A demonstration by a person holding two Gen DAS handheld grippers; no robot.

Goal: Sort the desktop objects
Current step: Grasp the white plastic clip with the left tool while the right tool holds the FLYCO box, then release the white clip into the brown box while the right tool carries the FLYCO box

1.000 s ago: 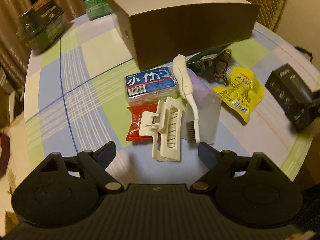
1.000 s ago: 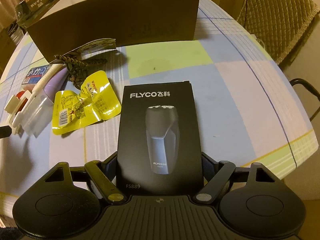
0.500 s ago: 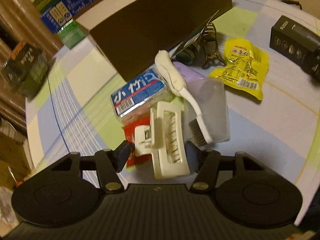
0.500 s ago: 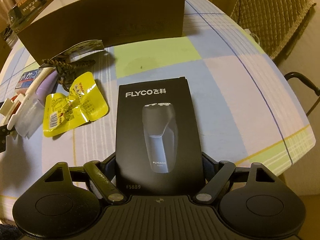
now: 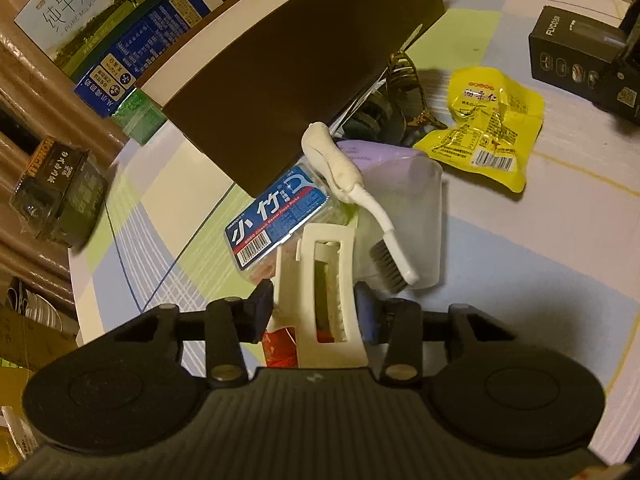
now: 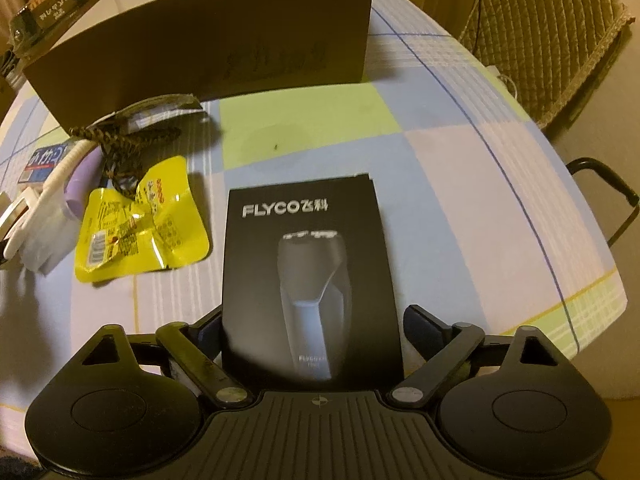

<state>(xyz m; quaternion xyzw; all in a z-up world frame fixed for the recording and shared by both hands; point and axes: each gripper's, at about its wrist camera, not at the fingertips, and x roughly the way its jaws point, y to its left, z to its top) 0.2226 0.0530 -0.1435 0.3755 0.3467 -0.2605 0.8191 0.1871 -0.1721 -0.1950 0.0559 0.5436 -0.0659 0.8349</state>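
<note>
My left gripper (image 5: 316, 308) is shut on a cream hair claw clip (image 5: 324, 288), held between both pads. Just beyond lie a blue floss-pick box (image 5: 276, 216), a red packet (image 5: 280, 348), a white brush (image 5: 360, 196) on a clear container (image 5: 408, 208), and a yellow snack pouch (image 5: 484, 128). My right gripper (image 6: 312, 324) straddles the near end of the black FLYCO shaver box (image 6: 308, 256); the left pad touches it, the right pad stands a little off. The brown cardboard box (image 6: 208, 56) stands at the back.
A braided cord with a tag (image 6: 132, 136) lies against the cardboard box. Milk cartons (image 5: 108, 28) and a dark pack (image 5: 56, 188) stand at the table's far left. A quilted chair (image 6: 552, 40) is beyond the right table edge.
My left gripper moved forward over the hair clip and closed on it. My right gripper's right finger has opened slightly away from the shaver box.
</note>
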